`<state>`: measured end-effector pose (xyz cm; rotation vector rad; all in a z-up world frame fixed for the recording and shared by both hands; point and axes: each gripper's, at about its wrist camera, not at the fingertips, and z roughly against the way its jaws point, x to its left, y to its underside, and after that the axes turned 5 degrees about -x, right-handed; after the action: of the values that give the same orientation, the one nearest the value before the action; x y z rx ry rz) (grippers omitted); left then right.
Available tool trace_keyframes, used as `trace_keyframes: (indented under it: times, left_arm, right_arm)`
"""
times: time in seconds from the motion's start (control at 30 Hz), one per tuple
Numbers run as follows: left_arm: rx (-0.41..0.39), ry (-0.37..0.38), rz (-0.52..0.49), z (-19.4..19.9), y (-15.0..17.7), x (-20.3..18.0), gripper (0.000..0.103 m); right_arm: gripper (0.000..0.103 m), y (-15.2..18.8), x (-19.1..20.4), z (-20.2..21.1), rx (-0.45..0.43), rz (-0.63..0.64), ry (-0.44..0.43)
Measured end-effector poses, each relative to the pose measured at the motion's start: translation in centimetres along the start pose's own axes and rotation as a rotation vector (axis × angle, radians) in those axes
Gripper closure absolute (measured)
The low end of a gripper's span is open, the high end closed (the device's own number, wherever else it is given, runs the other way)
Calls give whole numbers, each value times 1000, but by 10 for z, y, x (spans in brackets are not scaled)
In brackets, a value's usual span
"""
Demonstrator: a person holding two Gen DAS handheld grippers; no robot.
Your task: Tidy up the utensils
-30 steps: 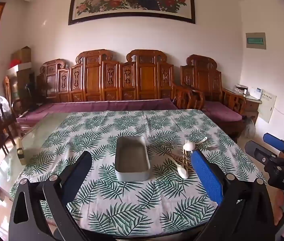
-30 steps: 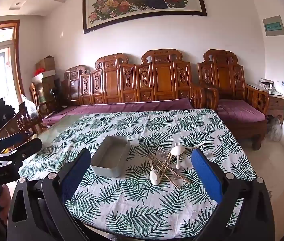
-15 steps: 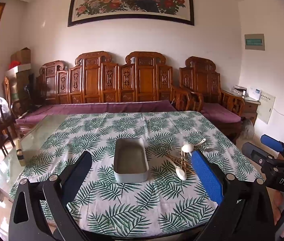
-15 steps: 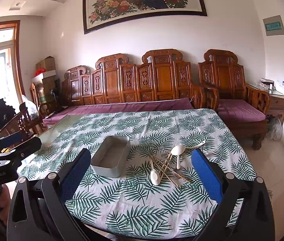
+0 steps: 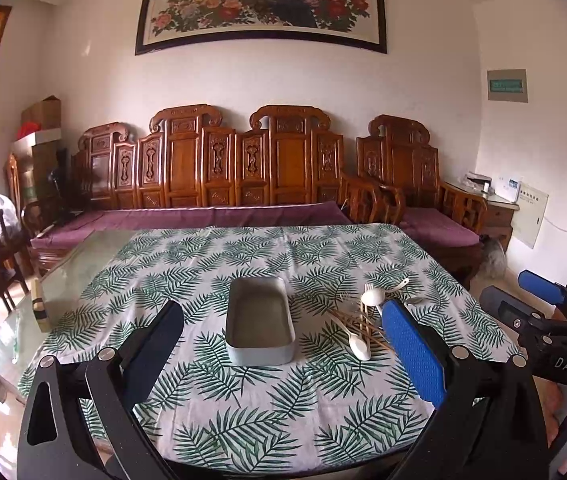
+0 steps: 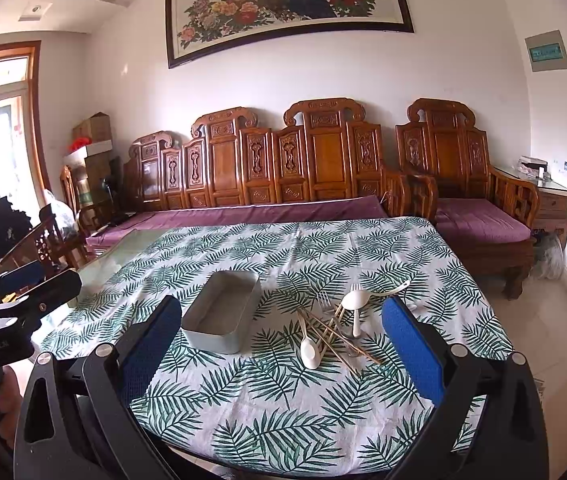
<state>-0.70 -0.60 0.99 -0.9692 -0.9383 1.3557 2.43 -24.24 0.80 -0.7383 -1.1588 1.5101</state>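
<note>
Both hand-held grippers hover before the near edge of the surface [image 5: 323, 432], jaws spread wide, nothing between them: left hand-held gripper [image 5: 283, 344], right hand-held gripper [image 6: 281, 344]. Grey tray [image 5: 259, 320] sits centre frame on the leaf-print cloth, looks empty. Just right of it, apart, a loose pile of utensils [image 6: 335, 328]: white spoons, forks, wooden chopsticks crossing. Right wrist view shows the pile unobstructed; in the left view a blue pad covers its right edge. Left view alone catches fingers at lower right.

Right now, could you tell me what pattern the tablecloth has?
Green fern leaves on white; the tablecloth shows best in the right wrist view.
</note>
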Motion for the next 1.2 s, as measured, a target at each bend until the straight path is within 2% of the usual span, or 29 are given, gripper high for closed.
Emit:
trace_keyframes:
  times: [1.2]
  left_arm:
    - [0,-1,-2,0,1,-3,7]
  right_arm:
    - [2,0,1,1,-1,0,-1]
